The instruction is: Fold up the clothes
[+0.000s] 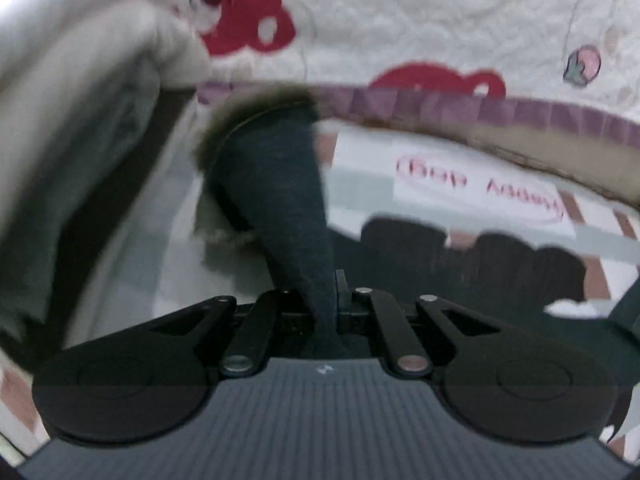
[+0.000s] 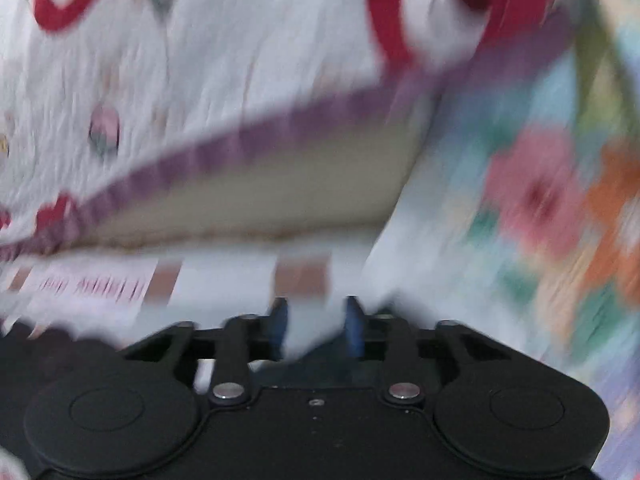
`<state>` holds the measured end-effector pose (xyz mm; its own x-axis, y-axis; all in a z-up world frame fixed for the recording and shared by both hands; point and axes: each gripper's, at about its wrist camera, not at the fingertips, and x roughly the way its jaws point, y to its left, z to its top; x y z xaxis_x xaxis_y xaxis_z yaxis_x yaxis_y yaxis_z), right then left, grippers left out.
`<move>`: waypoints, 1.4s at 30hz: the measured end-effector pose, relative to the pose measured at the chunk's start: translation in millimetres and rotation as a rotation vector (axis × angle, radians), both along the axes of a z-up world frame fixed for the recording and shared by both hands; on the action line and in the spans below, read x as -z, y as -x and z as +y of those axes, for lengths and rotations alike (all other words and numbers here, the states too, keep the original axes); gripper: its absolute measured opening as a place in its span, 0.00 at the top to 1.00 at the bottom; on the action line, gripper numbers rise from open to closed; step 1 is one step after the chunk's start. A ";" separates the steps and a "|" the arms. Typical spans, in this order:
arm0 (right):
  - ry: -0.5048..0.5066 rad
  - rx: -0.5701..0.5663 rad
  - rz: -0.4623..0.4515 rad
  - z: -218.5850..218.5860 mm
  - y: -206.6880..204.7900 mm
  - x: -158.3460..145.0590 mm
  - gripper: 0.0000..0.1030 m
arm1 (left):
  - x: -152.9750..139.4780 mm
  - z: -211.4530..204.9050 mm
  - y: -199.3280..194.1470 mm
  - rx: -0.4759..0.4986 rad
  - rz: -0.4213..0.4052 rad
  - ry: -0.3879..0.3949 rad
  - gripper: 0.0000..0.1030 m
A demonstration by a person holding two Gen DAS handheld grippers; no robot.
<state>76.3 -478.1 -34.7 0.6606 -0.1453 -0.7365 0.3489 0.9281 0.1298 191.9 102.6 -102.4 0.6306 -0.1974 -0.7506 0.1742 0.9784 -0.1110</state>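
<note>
We see, in the left wrist view, the left gripper (image 1: 334, 304) pinched narrow on a strip of dark grey garment (image 1: 276, 184); the cloth runs up from between the jaws toward eleven o'clock, where it broadens and ends in a fuzzy, blurred edge near the middle of the frame; more dark cloth (image 1: 472, 264) lies in humps at three o'clock of the gripper, on a checked sheet (image 1: 440, 184) printed with pink lettering that we cannot read clearly. A pale folded fabric (image 1: 80, 100) fills the nine-to-eleven o'clock side of that view, draped and soft; behind it, from twelve to two o'clock, spreads a white quilt (image 1: 400, 20) with red bear shapes and a purple checked border (image 1: 520, 114) along its lower edge.

In the right wrist view, heavily smeared, the right gripper (image 2: 316, 320) stands partly apart, its blue fingers (image 2: 354, 328) either side of a pale fold of cloth (image 2: 308, 332); we cannot tell whether the pads press on it. The same checked sheet (image 2: 224, 276) lies just beyond the fingertips at twelve o'clock; the quilt with red shapes (image 2: 220, 60) rises from ten to one o'clock, and a flowered fabric (image 2: 540, 200) in pink, orange and green covers the two-to-four o'clock side. Dark cloth (image 2: 48, 344) shows at nine o'clock, beside the gripper's body.
</note>
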 end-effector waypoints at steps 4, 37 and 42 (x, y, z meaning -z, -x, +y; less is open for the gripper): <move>-0.205 0.093 0.248 3.3 -24.7 35.7 0.53 | 3.0 -5.0 2.2 -0.001 -0.011 -0.018 0.95; -0.270 -0.695 0.017 217.8 19.6 31.5 0.95 | -30.0 35.4 77.3 -0.088 0.047 0.019 0.55; -0.319 -0.791 0.175 235.5 83.0 51.4 0.95 | -30.1 -2.0 82.6 0.050 0.068 0.159 0.40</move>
